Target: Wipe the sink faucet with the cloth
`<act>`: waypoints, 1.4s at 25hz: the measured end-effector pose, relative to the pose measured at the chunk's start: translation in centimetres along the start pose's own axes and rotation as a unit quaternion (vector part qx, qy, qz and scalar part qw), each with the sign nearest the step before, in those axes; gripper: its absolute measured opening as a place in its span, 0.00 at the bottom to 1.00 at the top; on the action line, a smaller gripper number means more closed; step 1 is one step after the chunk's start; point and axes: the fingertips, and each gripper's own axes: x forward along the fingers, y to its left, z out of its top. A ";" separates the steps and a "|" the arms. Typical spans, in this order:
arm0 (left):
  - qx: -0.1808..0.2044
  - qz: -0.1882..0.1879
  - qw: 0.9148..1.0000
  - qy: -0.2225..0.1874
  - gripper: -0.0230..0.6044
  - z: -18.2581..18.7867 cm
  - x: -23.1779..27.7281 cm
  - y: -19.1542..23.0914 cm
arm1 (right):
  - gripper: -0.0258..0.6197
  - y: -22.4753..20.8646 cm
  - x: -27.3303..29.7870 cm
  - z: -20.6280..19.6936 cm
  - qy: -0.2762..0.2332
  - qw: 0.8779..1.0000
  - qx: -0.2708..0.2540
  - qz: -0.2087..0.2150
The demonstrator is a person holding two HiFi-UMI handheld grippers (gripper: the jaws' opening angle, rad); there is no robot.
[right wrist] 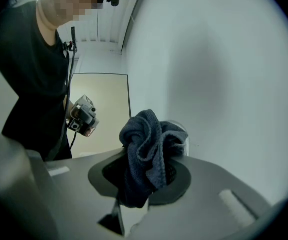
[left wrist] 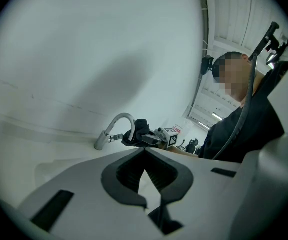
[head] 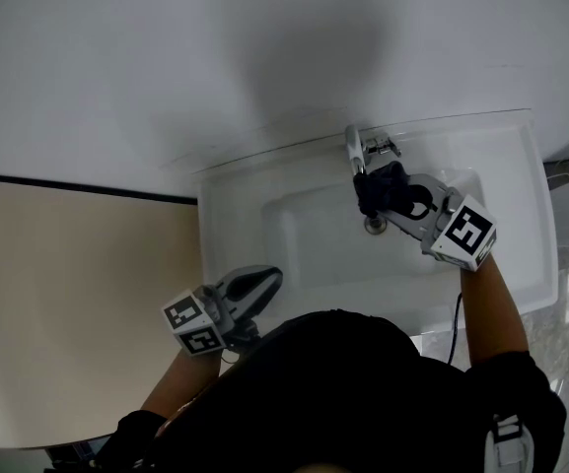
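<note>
Dark blue cloth (right wrist: 146,151): bunched between the right claw's jaws, with folds spilling out past their tips.
Right claw (head: 391,197): clamped on the cloth, whose wad keeps the jaws a little apart; it hangs over the basin.
Chrome faucet (head: 355,149): directly ahead of the right claw's tips. The cloth seems pressed against the curved spout, though the wad hides the actual contact.
Left claw (left wrist: 144,154): jaws drawn together with tips meeting and nothing between them; it sits low at the front of the sink.
From the left claw: the faucet and the cloth-wrapped right claw lie well ahead, beyond its tips.
White sink (head: 521,225): the basin lies beneath the right claw, and the front rim is just beside the left claw.
Pale wall (head: 166,47): behind the faucet, beyond both claws.
</note>
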 end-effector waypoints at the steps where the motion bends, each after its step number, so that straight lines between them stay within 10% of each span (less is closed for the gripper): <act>1: 0.000 -0.001 1.000 -0.001 0.03 -0.1 -0.1 -0.1 | 0.16 0.0 0.0 0.4 -0.002 1.000 0.000 -0.002; 13: -0.010 0.004 1.000 0.003 0.03 -0.7 -0.2 0.1 | 0.16 -6.2 1.1 3.7 -0.007 0.999 -0.015 -0.028; 35: -0.030 0.000 1.000 0.000 0.03 -1.5 0.2 1.6 | 0.17 -11.8 6.3 -4.3 0.187 0.981 -0.031 -0.029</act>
